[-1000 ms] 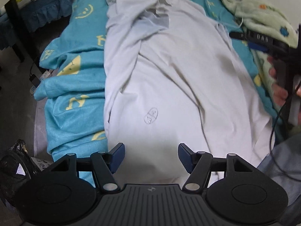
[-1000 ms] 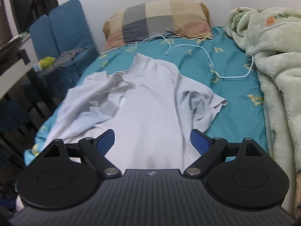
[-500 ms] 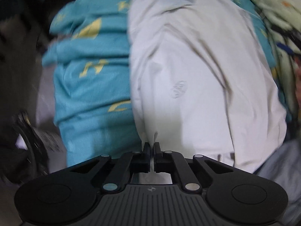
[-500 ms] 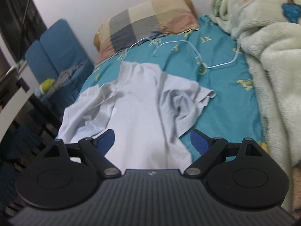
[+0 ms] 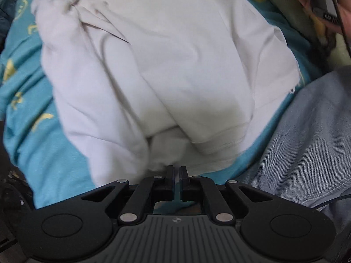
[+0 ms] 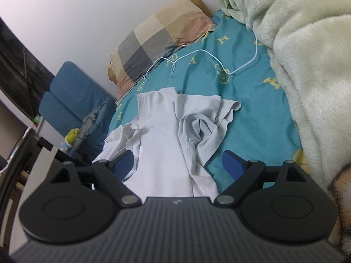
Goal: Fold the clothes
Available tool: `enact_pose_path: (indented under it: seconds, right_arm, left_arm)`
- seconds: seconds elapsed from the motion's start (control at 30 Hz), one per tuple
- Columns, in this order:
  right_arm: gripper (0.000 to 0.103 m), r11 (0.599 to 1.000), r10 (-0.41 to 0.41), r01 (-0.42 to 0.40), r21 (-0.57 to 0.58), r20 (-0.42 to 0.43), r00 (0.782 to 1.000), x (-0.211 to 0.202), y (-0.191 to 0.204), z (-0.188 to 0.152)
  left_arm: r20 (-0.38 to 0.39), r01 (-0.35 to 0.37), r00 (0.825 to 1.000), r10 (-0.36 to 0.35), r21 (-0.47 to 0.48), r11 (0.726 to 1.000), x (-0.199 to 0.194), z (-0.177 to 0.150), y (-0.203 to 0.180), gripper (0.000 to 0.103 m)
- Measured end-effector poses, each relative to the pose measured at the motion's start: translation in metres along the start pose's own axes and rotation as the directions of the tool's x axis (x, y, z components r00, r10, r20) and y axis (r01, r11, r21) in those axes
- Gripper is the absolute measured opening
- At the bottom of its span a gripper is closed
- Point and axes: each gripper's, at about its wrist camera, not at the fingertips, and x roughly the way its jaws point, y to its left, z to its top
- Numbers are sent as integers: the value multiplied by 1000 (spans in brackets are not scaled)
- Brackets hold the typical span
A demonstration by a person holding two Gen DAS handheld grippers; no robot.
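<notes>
The left tongs (image 5: 177,172) are drawn almost together on a bunched fold at the hem of the white T-shirt (image 5: 166,61); the fabric is seen gathered right at the tips. The right tongs (image 6: 177,164) are spread wide and hold nothing.

**Location.** The T-shirt is laid on the bed sheet (image 6: 252,114), directly ahead of both tongs. The fleece blanket (image 6: 307,70) is to the right of the right tongs.

**Risks.**
- Only a thin pinch is held; the hem may be lost if it is pulled sharply.
- The crumpled sleeve (image 6: 204,127) may be trapped inside the fold unless it is flattened first.
- The white cable (image 6: 219,65) beyond the collar may be snagged.

**Orientation.** The long axis runs away from the tongs, hem nearest, collar towards the pillow (image 6: 160,35).
</notes>
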Motion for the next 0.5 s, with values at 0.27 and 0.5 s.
enact_pose_path:
  seconds: [0.27,0.5]
  right_arm:
    - [89,999,14,-14,38,-20,1000,18,-5,3]
    - [89,994,6,2,113,-77,997,63,-25,12]
  left_arm:
    - [418,78,909,7,-186,979,-74,25,25,44]
    - [587,149,801,119,-387,910,-47,80,61,45]
